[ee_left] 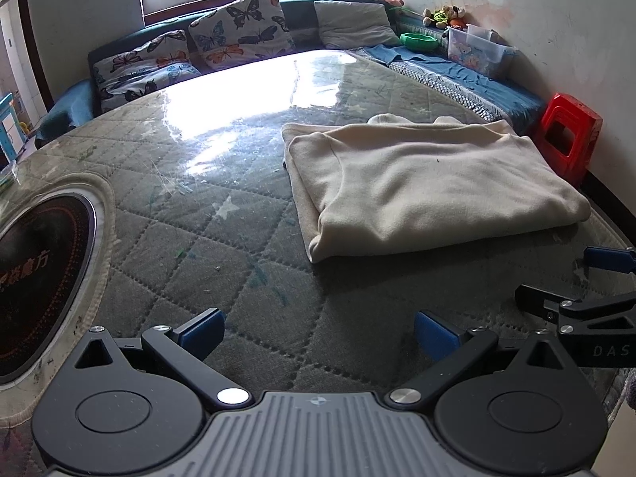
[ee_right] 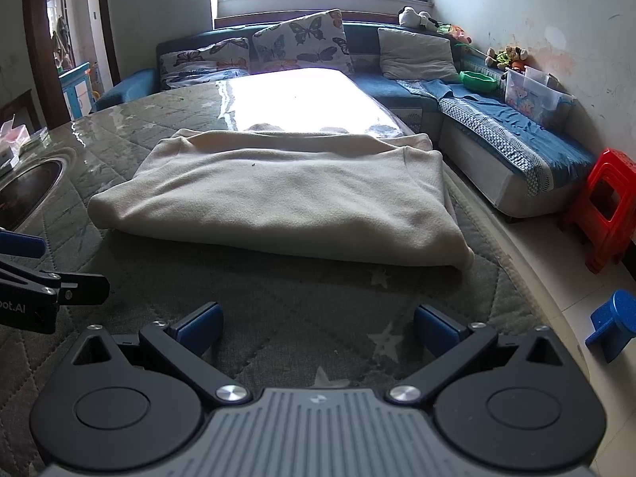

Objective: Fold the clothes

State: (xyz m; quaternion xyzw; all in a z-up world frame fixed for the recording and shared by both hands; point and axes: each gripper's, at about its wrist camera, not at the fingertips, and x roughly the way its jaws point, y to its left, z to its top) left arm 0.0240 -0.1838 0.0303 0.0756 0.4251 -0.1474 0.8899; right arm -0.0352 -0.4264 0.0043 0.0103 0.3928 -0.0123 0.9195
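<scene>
A cream fleece garment (ee_left: 429, 183) lies folded flat on the quilted grey-green table cover (ee_left: 238, 246); it also shows in the right wrist view (ee_right: 286, 194), straight ahead of that gripper. My left gripper (ee_left: 318, 334) is open and empty, over the cover, short of the garment's near left corner. My right gripper (ee_right: 318, 330) is open and empty, a little short of the garment's near edge. The right gripper also shows at the right edge of the left wrist view (ee_left: 576, 278), and the left gripper at the left edge of the right wrist view (ee_right: 39, 270).
A round induction cooktop (ee_left: 43, 278) is set into the table at the left. A blue sofa with butterfly cushions (ee_right: 302, 39) wraps behind and to the right. A red plastic stool (ee_right: 608, 206) and a blue stool (ee_right: 612, 326) stand on the floor at the right.
</scene>
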